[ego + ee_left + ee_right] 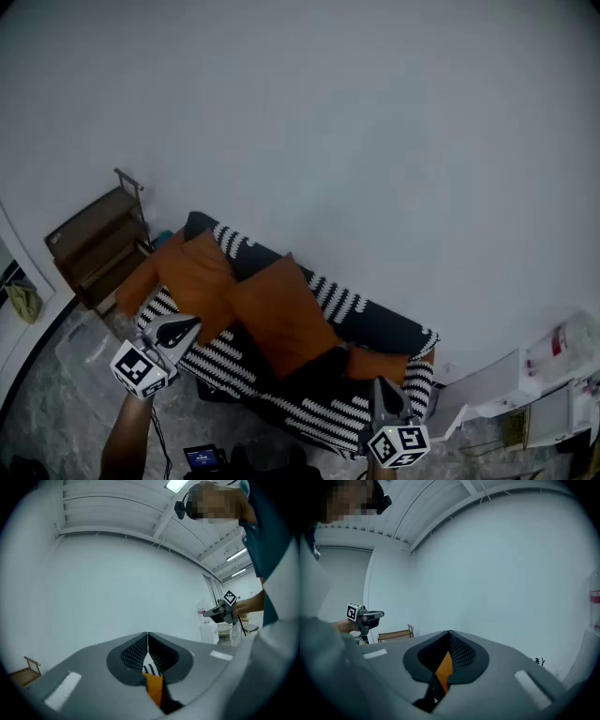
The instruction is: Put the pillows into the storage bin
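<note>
Several orange pillows lie on a black-and-white striped sofa (337,305): one at the left end (192,274), a big one in the middle (281,317), a small one at the right (377,364). My left gripper (184,330) hovers in front of the sofa's left end, shut and empty. My right gripper (385,392) is held near the sofa's right end, also shut with nothing in it. In the left gripper view the jaws (147,638) meet, with a sliver of orange pillow (153,690) below them. The right gripper view shows closed jaws (450,634) too.
A wooden shelf (98,242) stands left of the sofa against the white wall. A clear plastic box (82,345) sits on the marbled floor by it. White furniture and clutter (525,389) fill the right side. A small screen (202,457) shows at the bottom.
</note>
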`<action>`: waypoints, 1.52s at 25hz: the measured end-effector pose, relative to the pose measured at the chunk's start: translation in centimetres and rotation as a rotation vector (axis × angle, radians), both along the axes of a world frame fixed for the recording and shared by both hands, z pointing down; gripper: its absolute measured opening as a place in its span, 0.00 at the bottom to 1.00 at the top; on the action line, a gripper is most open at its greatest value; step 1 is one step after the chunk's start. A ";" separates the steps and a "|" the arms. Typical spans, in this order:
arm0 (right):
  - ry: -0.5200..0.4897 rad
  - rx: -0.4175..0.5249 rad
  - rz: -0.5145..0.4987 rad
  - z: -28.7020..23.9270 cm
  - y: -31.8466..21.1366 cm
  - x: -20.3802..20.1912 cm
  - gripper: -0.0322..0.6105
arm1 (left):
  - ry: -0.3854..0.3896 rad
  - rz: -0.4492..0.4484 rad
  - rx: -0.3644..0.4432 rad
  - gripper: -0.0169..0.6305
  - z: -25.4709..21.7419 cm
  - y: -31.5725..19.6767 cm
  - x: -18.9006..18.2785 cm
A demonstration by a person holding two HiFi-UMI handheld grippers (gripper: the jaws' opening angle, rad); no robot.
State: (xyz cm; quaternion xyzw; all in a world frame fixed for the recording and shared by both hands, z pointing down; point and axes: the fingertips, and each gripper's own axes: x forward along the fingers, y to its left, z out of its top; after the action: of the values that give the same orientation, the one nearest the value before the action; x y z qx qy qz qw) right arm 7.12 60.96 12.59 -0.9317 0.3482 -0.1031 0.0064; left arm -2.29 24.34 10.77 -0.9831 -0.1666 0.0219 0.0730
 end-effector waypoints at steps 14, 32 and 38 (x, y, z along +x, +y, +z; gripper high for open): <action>-0.035 0.003 0.014 1.8 -1.2 0.6 0.06 | -0.017 -0.001 0.002 0.03 0.8 -1.3 0.3; -0.193 0.097 0.021 11.0 -2.2 14.5 0.20 | -0.184 0.000 0.035 0.03 7.9 -1.6 14.5; -0.292 0.115 0.042 16.7 -3.3 21.2 0.22 | -0.263 -0.005 0.056 0.04 11.5 -2.4 22.9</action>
State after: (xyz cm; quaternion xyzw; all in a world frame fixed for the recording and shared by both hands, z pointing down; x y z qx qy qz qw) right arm 28.28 57.67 29.33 -0.9119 0.3295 -0.2172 0.1124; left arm 20.66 21.97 22.28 -0.9755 -0.1728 -0.1118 0.0778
